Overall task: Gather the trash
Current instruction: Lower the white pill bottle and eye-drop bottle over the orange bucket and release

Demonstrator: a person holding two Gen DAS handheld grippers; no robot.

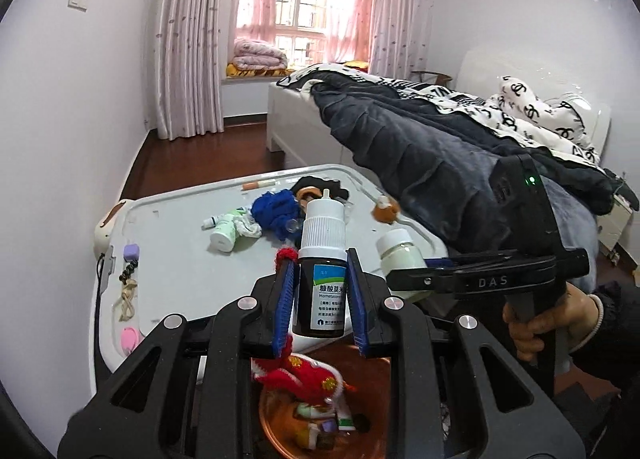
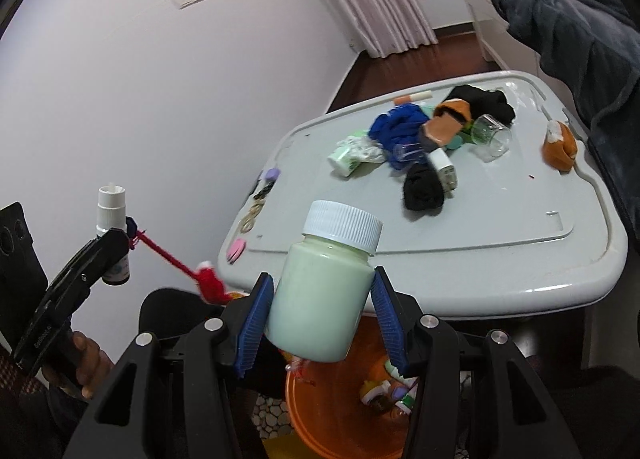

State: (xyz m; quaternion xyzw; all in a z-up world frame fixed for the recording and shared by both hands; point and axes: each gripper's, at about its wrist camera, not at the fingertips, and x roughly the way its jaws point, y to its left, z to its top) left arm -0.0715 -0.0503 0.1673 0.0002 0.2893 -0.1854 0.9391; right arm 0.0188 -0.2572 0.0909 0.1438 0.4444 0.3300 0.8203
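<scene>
Left wrist view: left gripper clamped on dropper bottle, red yarn snagged; right gripper squeezing white jar above orange bin. Risk: yarn dragging bottle wide, tilted jar slipping.

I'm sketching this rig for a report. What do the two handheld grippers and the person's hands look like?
Both grippers, left and right, are matte black angular plastic with cut-out linkages, silver round pivot bolts and ribbed blue finger pads. Seen from the left wrist view, the right one's body bears white letters "DAS" and a green light. The right hand is bare, with a dark sleeve.
</scene>
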